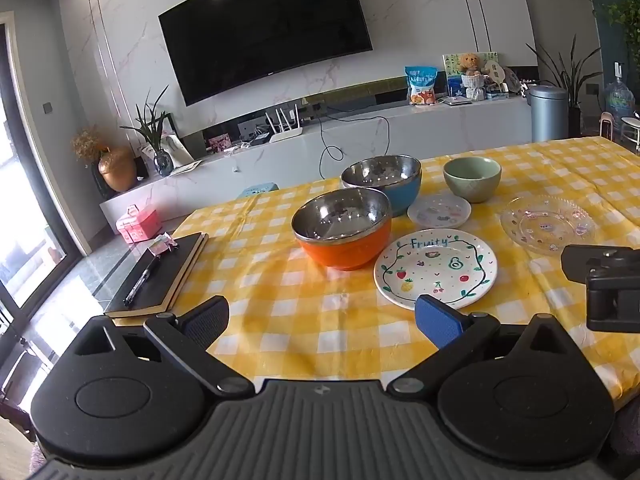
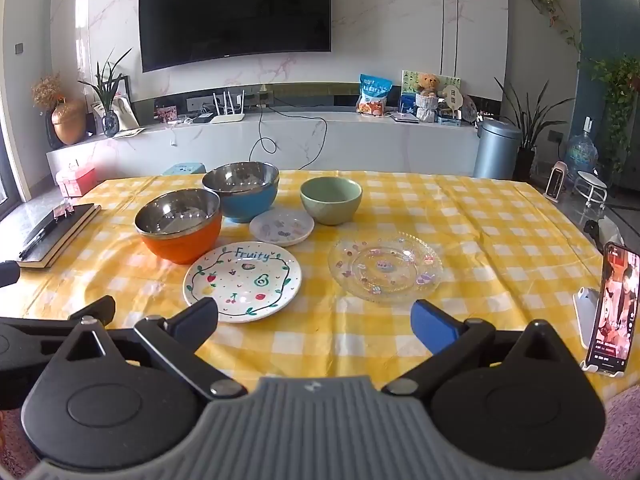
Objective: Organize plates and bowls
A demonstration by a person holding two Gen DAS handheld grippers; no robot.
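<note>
Nearest to us, our left hand-held gripper [image 1: 322, 320] hangs with its jaws spread wide and nothing between them, over the yellow checked cloth of the worktop [image 1: 320, 312]. Our right hand-held gripper [image 2: 316, 316] is just as wide apart and holds nothing either. Just beyond the fingertips lies the white "Fruity" plate [image 2: 242, 278], flat on the cloth. To its right, a little apart, sits the clear glass plate [image 2: 385, 266]. Behind the white plate we see the orange bowl [image 2: 179, 224] very close to its rim, the blue bowl [image 2: 241, 190] further back, and a small saucer [image 2: 282, 226] between the blue bowl and the green bowl [image 2: 331, 200]. All bowls stand upright. A notebook [image 1: 160, 276] with a pen [image 1: 140, 282] lies at the left edge, and a phone [image 2: 612, 308] stands propped at the right.
</note>
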